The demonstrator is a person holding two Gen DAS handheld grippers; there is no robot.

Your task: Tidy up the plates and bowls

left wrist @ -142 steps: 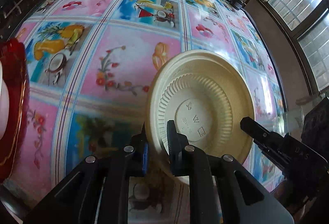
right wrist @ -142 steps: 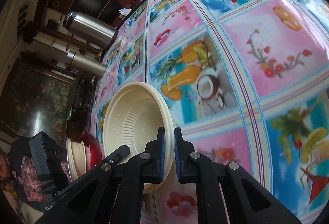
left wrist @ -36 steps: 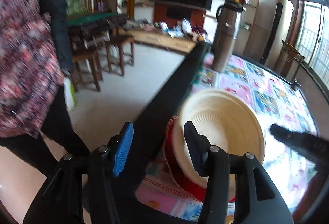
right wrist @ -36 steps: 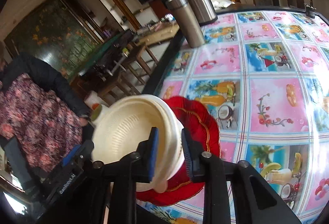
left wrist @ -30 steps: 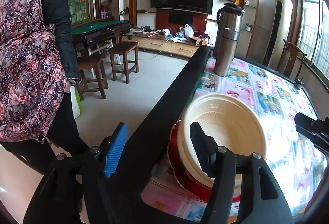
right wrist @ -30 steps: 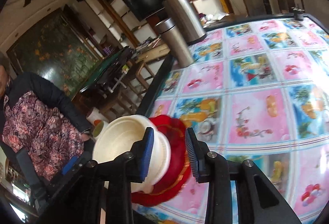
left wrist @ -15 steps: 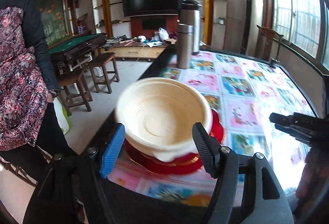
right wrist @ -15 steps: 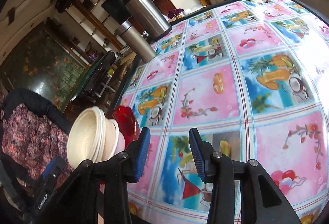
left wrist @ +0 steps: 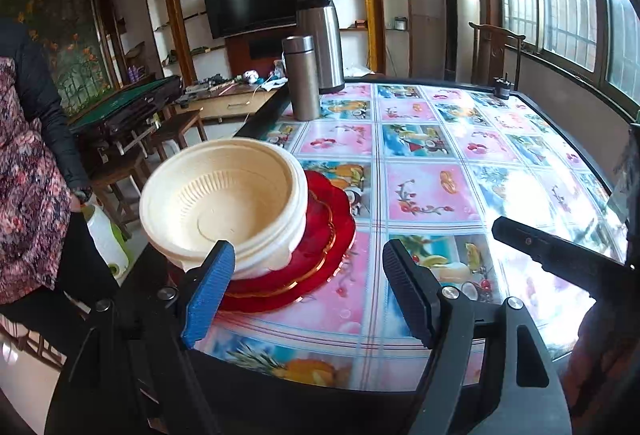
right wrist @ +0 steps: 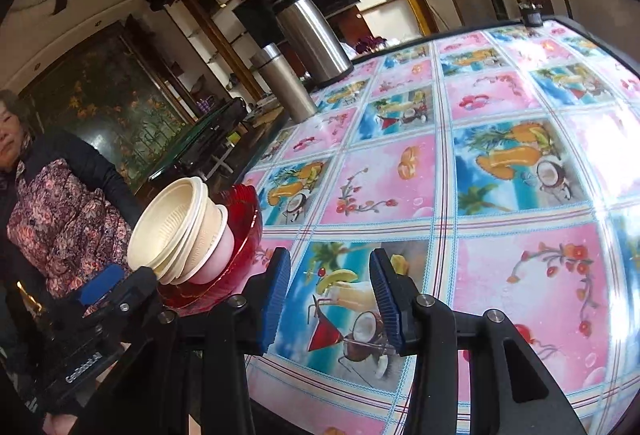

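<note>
A stack of cream bowls (left wrist: 224,207) (right wrist: 180,231) rests on red plates (left wrist: 320,243) (right wrist: 240,235) near the table's left front corner. My left gripper (left wrist: 306,295) hangs open just in front of the stack, its blue-padded finger close to the bowl's near rim, nothing between the fingers. My right gripper (right wrist: 326,299) is open too, over the tablecloth to the right of the stack and apart from it. In the left wrist view the right gripper (left wrist: 560,255) shows at the right edge.
A tablecloth (left wrist: 432,191) with pink and blue fruit pictures covers the table. Two steel flasks (left wrist: 302,83) (left wrist: 322,43) stand at the far left edge. A person in a floral top (right wrist: 60,211) stands left of the table. Stools and a chair (left wrist: 496,55) surround it.
Both grippers have let go of the top bowl, which now sits on the stack. Each has opened and drawn back; the right one swung off to the right over the cloth.
</note>
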